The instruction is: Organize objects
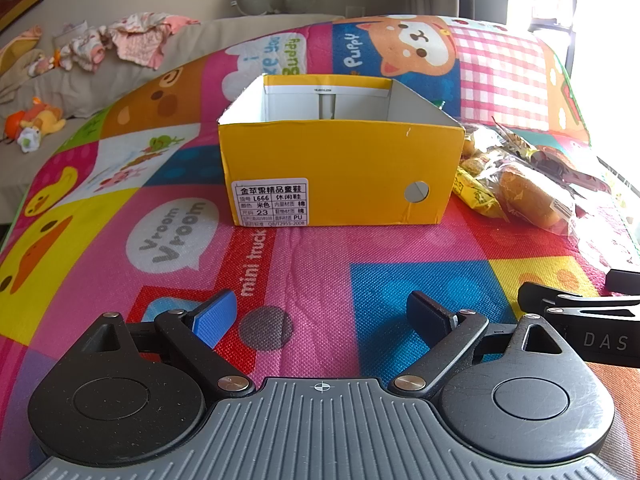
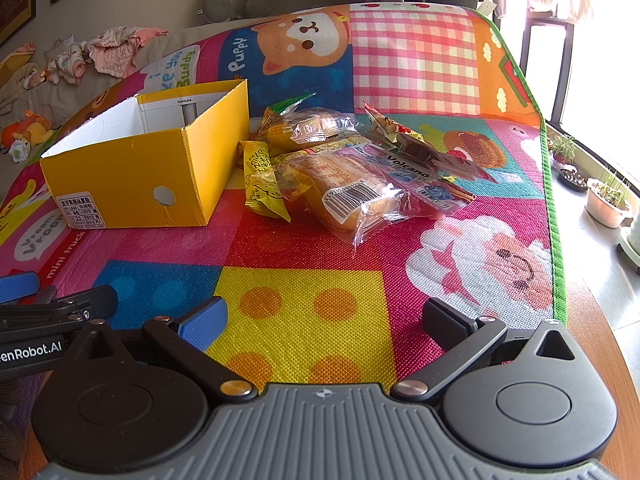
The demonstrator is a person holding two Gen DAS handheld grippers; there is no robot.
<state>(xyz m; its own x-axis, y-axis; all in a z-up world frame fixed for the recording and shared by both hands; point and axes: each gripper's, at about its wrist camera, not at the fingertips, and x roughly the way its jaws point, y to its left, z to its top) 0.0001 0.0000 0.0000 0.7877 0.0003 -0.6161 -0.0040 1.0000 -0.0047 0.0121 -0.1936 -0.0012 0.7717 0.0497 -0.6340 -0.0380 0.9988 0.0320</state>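
On the colourful play mat [image 2: 312, 320] the yellow box [image 1: 340, 168] stands at the left part, open at the top, and from both views it looks empty inside. The left tool [image 1: 320, 316] hovers low over the mat in front of the box, its fingers released and wide apart, grasping nothing. To the right of the box, just beside its right wall, lies the heap of snack packets [image 2: 340, 168]: a yellow packet [image 2: 262, 180] nearest to the box, then a wrapped bread [image 2: 352, 196] with a barcode, and more packets behind it toward the far right edge. The right tool [image 2: 324, 324] is also released and holds nothing, near the front edge of the mat.

I judge the first pick is in hand. It is better to take the bread at its middle, with fingers across the short side, because the loose film can slip.
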